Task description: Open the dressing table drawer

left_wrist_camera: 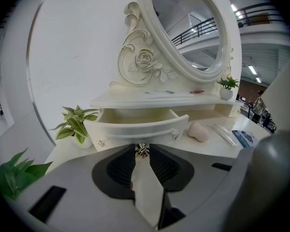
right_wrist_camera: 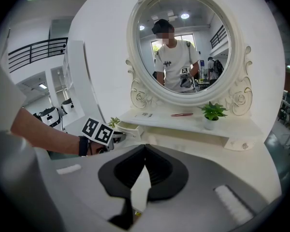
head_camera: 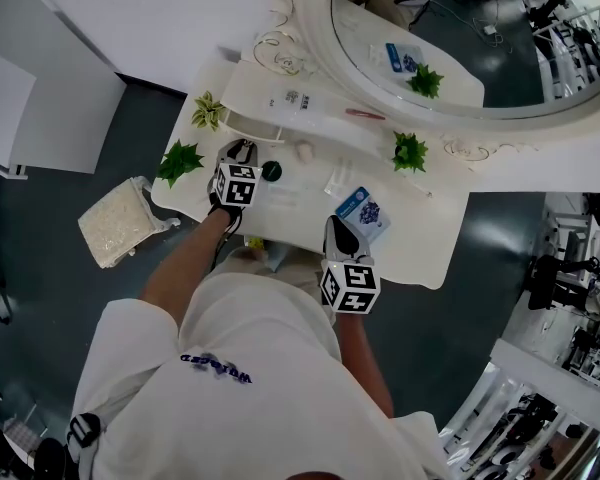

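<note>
Left tool [left_wrist_camera: 142, 147] clamps one knob [left_wrist_camera: 142, 152] on one open drawer [left_wrist_camera: 135, 128].

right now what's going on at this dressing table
A person is working two handheld grippers at a white dressing table. The left gripper is clamped on the small metal knob of a drawer, which already stands pulled out from under the mirror shelf. The right gripper is shut on nothing and hovers over the tabletop.
</note>
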Action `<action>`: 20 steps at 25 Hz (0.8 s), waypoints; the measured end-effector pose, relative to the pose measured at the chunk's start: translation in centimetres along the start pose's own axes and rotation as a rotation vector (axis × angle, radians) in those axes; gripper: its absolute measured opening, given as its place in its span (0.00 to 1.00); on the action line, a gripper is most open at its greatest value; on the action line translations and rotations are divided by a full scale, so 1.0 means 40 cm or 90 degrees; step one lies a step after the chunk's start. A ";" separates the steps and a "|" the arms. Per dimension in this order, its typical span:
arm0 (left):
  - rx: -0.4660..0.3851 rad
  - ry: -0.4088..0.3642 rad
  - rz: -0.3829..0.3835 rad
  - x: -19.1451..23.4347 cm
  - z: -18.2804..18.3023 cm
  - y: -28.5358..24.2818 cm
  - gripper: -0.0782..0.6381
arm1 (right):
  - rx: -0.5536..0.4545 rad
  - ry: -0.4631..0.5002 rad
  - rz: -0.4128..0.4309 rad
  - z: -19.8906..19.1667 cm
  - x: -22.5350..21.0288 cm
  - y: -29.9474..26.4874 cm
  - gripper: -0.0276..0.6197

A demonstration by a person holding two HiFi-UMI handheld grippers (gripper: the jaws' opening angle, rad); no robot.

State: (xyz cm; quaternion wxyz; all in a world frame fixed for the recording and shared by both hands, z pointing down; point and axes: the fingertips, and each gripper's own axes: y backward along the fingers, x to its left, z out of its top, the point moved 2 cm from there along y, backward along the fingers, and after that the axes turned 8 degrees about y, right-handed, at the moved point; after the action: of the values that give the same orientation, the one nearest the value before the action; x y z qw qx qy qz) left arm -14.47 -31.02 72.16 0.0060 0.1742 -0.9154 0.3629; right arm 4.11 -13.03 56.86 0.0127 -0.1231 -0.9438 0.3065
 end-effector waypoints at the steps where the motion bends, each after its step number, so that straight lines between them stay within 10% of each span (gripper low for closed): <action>1: 0.000 0.001 0.000 0.000 0.000 -0.001 0.24 | 0.000 0.000 0.000 -0.001 0.000 -0.001 0.06; 20: 0.002 0.019 0.003 -0.007 -0.017 0.014 0.24 | -0.003 -0.002 0.003 -0.001 0.009 -0.003 0.06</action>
State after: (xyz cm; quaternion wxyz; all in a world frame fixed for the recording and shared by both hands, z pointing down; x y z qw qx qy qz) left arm -14.46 -30.10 72.26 0.0182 0.1667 -0.9149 0.3671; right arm 3.74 -13.02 56.93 0.0102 -0.1251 -0.9442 0.3045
